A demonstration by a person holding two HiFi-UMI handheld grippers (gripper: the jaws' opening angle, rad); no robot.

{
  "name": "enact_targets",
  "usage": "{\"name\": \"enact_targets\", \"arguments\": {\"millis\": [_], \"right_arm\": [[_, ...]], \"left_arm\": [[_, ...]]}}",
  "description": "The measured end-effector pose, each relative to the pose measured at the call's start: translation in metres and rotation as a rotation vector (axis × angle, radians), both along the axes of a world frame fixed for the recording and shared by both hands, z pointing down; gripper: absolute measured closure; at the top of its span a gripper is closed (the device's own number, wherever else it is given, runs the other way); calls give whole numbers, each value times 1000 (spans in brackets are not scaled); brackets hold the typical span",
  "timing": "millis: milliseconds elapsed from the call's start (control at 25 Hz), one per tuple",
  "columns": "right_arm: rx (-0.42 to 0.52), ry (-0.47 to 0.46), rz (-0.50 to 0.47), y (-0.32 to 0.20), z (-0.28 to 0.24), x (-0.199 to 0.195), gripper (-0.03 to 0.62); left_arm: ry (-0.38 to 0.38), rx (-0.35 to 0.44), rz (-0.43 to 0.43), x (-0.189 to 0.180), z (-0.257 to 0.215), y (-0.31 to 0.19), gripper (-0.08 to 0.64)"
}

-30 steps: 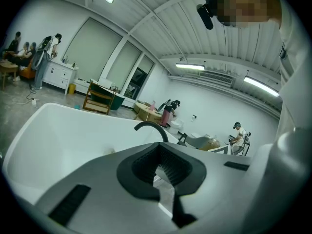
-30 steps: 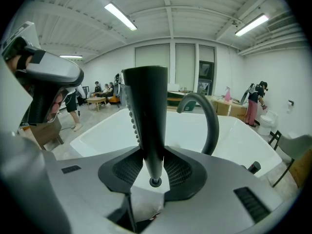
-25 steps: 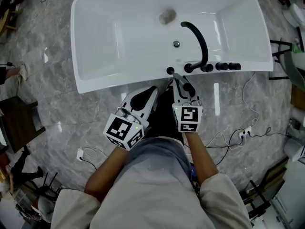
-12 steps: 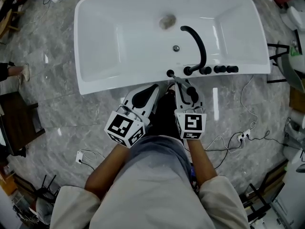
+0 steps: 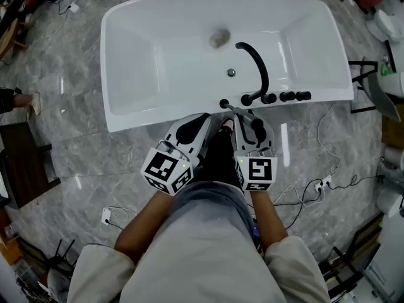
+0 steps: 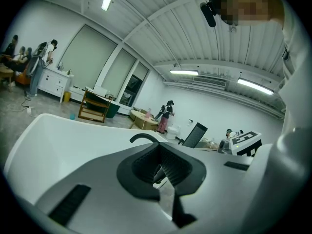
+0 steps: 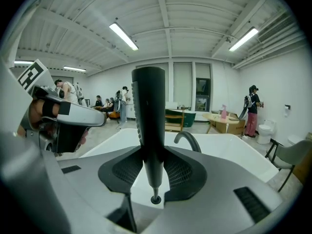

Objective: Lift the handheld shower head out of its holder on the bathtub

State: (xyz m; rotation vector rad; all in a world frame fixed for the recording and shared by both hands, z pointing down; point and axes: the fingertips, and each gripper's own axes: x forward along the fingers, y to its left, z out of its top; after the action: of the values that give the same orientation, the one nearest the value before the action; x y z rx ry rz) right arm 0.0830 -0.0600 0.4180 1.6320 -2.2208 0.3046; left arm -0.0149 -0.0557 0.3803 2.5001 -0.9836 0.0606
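Observation:
The black handheld shower head (image 7: 148, 121) stands upright between my right gripper's (image 7: 152, 172) jaws, which are shut on its handle. Below its tip, the small round holder (image 7: 155, 199) shows on the white tub rim. From above, my right gripper (image 5: 251, 122) holds the shower head (image 5: 257, 126) just in front of the bathtub's (image 5: 145, 115) near rim. A thin silvery hose runs from it back to the holder (image 5: 223, 103). My left gripper (image 5: 201, 120) hangs beside it, to the left. It is shut, with nothing between its pads (image 6: 168, 167).
A curved black faucet (image 5: 255, 62) and a row of black knobs (image 5: 287, 96) stand on the rim, right of the holder. Cables and a power strip (image 5: 322, 182) lie on the marble floor. Dark furniture (image 5: 22, 169) stands at the left. People stand far back in the room.
My right gripper has risen towards the camera with the shower head in it, and the hose now shows between the head and the holder. The left gripper has risen slightly.

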Motion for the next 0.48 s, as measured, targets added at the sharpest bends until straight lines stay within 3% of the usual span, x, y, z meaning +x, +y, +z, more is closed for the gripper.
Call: {"name": "enact_targets", "arguments": {"millis": [480], "right_arm": [[52,4,-15,11,-33,-1,448]], "left_arm": [[-14,69,7,1,-23,-4,555]]}}
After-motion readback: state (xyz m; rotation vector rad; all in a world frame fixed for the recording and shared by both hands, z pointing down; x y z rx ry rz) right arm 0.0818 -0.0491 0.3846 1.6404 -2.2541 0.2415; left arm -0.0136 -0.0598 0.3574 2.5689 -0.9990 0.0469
